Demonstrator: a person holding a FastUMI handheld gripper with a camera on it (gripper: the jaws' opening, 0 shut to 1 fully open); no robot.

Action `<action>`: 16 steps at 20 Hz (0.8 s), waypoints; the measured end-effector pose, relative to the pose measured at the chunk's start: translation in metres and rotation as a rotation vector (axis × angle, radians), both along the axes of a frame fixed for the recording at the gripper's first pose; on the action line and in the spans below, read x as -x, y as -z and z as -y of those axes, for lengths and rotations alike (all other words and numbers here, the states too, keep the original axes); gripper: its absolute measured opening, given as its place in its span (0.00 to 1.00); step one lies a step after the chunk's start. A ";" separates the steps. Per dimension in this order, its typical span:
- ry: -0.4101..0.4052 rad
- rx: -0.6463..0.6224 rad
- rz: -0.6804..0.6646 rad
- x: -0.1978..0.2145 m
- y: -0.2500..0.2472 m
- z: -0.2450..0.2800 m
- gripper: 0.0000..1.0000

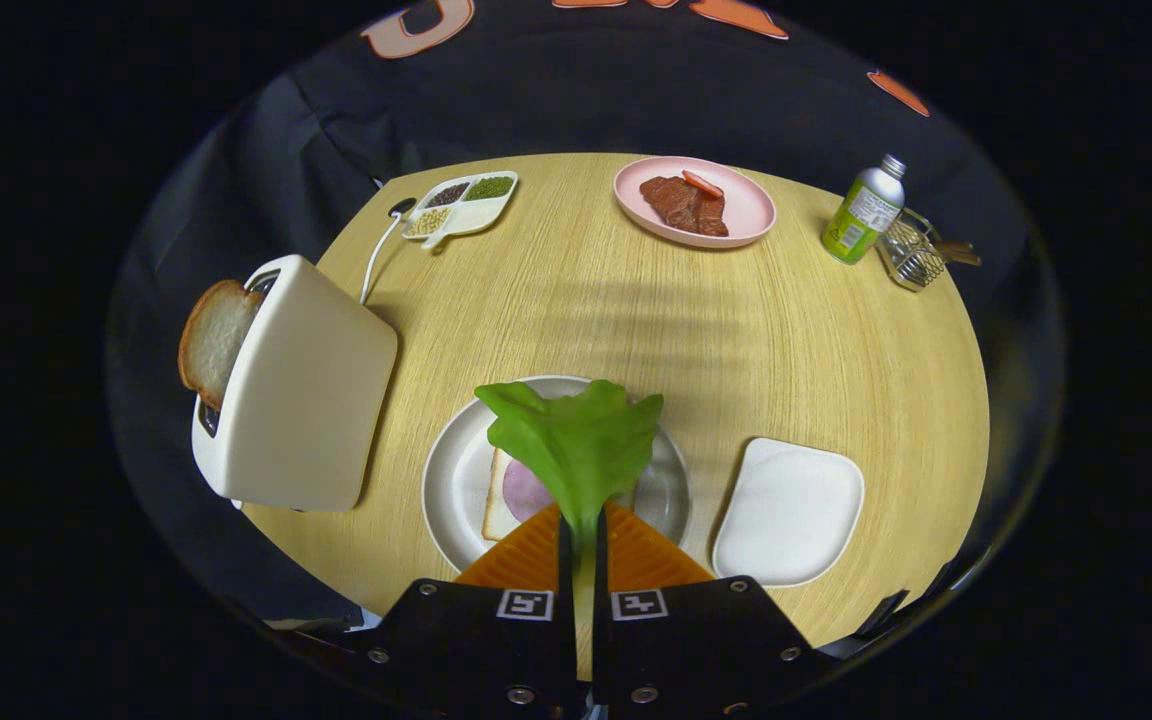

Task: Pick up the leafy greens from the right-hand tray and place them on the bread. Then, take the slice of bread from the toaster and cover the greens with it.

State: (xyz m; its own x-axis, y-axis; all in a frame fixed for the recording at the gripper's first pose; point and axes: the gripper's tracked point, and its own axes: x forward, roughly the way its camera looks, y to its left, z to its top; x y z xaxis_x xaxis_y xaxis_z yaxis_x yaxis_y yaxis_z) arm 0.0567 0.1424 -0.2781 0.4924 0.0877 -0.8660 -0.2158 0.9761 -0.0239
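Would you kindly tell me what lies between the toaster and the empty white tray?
In the gripper view, the round plate with bread, under the leafy greens the tongs grip, lies between toaster and tray.

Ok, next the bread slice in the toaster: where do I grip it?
Gripper is shut on the lettuce leaf for now. Take the bread slice by its protruding top crust, coming along the slot of the toaster, fingers on its flat faces.

Round wooden table (pixel 636 320): toaster (pixel 301 400), plates.
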 end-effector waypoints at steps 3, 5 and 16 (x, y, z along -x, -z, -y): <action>-0.024 0.032 -0.012 -0.001 0.016 -0.008 0.07; -0.035 0.043 -0.028 0.002 0.026 -0.012 0.07; -0.014 0.078 -0.042 0.003 0.039 -0.010 0.34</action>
